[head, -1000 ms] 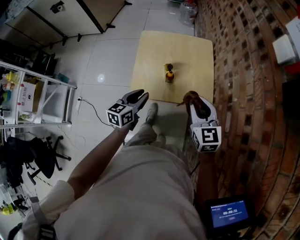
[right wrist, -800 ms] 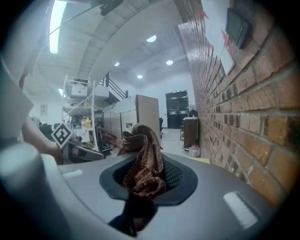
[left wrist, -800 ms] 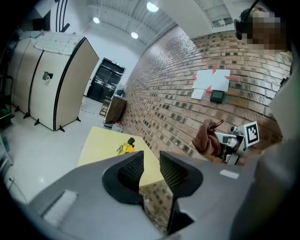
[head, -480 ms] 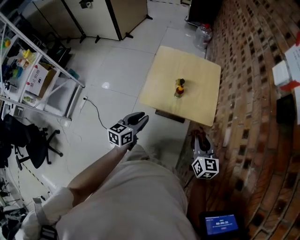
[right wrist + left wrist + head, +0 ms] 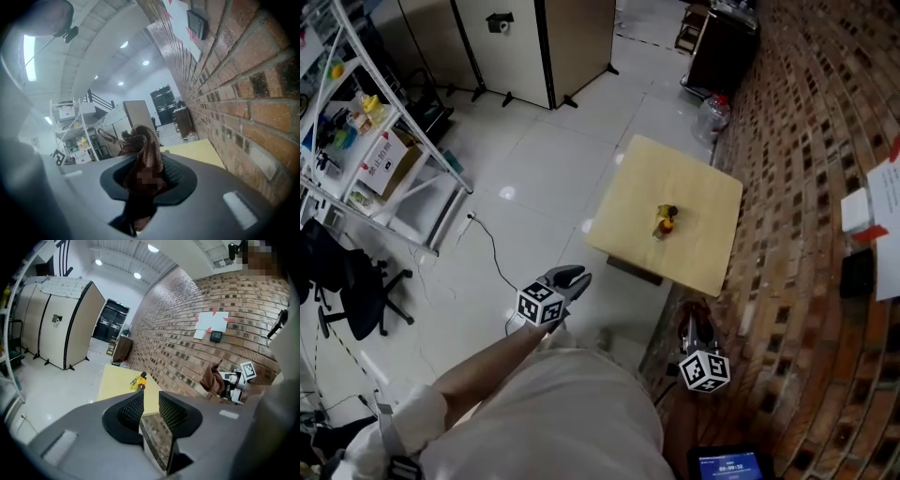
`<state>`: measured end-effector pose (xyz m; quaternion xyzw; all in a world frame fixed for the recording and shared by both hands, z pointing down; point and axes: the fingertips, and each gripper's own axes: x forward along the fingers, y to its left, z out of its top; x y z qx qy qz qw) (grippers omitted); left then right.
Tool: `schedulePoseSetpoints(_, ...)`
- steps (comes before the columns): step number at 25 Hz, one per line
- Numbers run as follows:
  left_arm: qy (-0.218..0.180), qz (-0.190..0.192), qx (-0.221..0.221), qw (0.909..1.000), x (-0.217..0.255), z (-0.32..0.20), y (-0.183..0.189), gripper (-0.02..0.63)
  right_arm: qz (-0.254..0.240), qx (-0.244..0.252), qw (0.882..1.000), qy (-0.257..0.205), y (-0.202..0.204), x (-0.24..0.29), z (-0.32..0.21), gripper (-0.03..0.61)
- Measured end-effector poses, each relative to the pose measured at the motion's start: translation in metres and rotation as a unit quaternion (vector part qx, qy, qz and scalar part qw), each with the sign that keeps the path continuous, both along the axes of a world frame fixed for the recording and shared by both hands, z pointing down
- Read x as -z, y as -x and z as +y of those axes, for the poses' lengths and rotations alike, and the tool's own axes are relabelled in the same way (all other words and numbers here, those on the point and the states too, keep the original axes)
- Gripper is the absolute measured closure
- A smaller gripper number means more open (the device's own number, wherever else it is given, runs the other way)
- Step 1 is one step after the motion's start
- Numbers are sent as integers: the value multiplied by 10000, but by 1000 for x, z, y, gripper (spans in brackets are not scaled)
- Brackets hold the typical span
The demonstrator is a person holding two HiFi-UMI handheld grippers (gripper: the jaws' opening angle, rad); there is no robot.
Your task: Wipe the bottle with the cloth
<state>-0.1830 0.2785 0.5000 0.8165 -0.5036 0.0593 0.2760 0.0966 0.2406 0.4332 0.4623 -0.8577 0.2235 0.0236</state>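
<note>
A small yellow bottle (image 5: 664,221) with a dark cap stands near the middle of the pale wooden table (image 5: 694,183), far ahead of both grippers. In the left gripper view the bottle (image 5: 138,382) shows beyond the fingertips. My left gripper (image 5: 576,277) hangs over the floor, short of the table's near left corner. Its jaws have just been closing and stand shut with nothing between them. My right gripper (image 5: 692,317) is beside the brick wall, shut on a bunched brown cloth (image 5: 142,150) that sticks out past its tips.
A brick wall (image 5: 806,187) runs along the right. A metal shelf rack (image 5: 366,122) and an office chair (image 5: 347,281) stand at the left, with cabinets (image 5: 544,37) at the back. A water jug (image 5: 712,117) sits behind the table. A cable (image 5: 492,253) crosses the floor.
The table and bottle now lie farther from me and higher in the head view. Both grippers have drawn back from the table's near edge, and the right one has sunk and rolled.
</note>
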Motion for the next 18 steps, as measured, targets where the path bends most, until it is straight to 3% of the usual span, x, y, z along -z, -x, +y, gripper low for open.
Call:
schedulePoseSetpoints(9,50,-42,-143,9999,-5,-1,-9,508,-234,77,9995,-213,9,15,4,499)
schedulePoseSetpoints(18,164,108,-535,9984,-8,9,-77,515,-222,-2,9996,-165,-25,3,14,497)
